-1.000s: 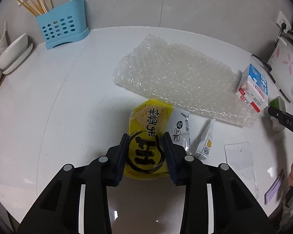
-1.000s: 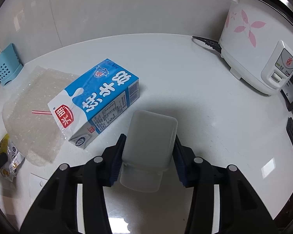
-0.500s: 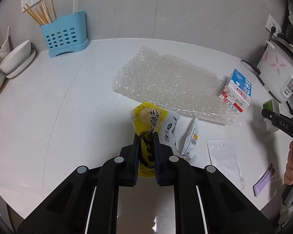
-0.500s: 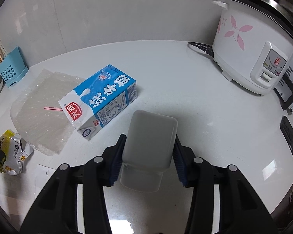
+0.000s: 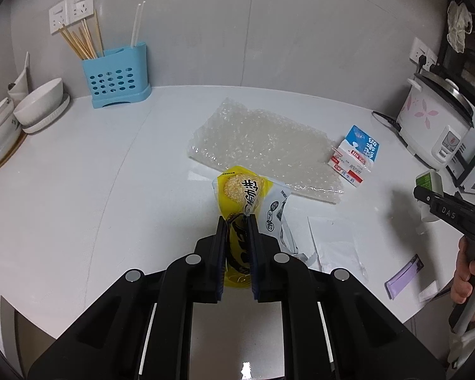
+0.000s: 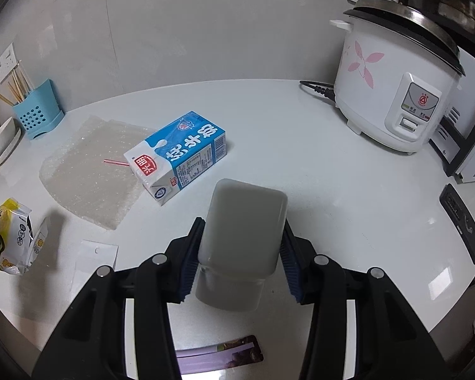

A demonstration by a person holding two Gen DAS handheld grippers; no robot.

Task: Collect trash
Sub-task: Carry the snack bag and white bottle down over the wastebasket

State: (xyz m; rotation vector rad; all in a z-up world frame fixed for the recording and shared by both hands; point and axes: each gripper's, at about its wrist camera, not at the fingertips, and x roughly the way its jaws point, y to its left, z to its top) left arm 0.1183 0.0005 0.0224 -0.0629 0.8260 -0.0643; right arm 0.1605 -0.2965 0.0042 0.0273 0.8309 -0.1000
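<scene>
My left gripper is shut on a yellow snack wrapper and holds it lifted above the white counter; the wrapper also shows at the left edge of the right wrist view. My right gripper is shut on a grey plastic box, held above the counter. A blue and white milk carton lies on its side beside a sheet of bubble wrap; the carton and the bubble wrap also show in the left wrist view.
A clear plastic sleeve and a purple wrapper lie near the front edge. A rice cooker stands at the back right. A blue chopstick holder and white bowls stand at the back left.
My left gripper closed on the yellow wrapper and lifted it up and back from the counter. My right gripper rose and drew back with the grey box.
</scene>
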